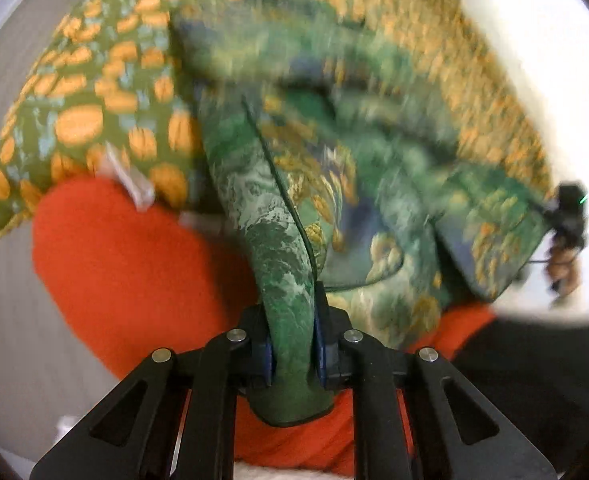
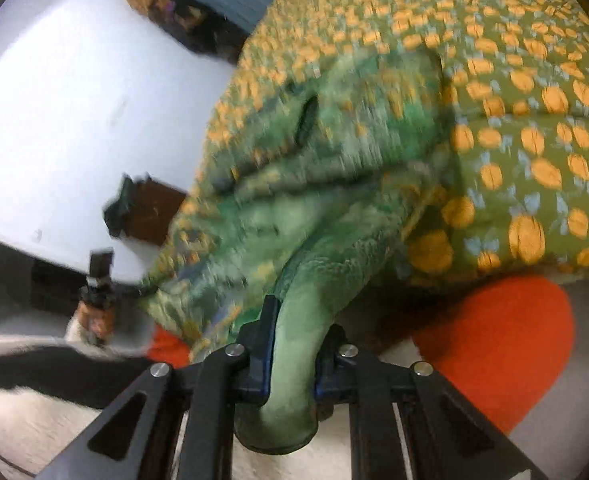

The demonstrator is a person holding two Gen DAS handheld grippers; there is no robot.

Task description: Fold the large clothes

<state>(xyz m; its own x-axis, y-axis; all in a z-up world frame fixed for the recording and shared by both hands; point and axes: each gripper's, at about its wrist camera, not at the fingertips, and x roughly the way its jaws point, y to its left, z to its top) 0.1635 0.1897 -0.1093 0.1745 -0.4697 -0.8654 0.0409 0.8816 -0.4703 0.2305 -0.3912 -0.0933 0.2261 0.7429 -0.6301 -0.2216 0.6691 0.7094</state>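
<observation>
Two claws each pinch a bunched edge of one large green patterned garment [image 1: 294, 184]. The left claw [image 1: 292, 344] is clamped on a rolled fold of it; the right claw [image 2: 292, 360] is clamped on another. The garment hangs blurred between them, over a green spread with orange print [image 2: 534, 120] and beside a red cushion [image 1: 134, 272].
</observation>
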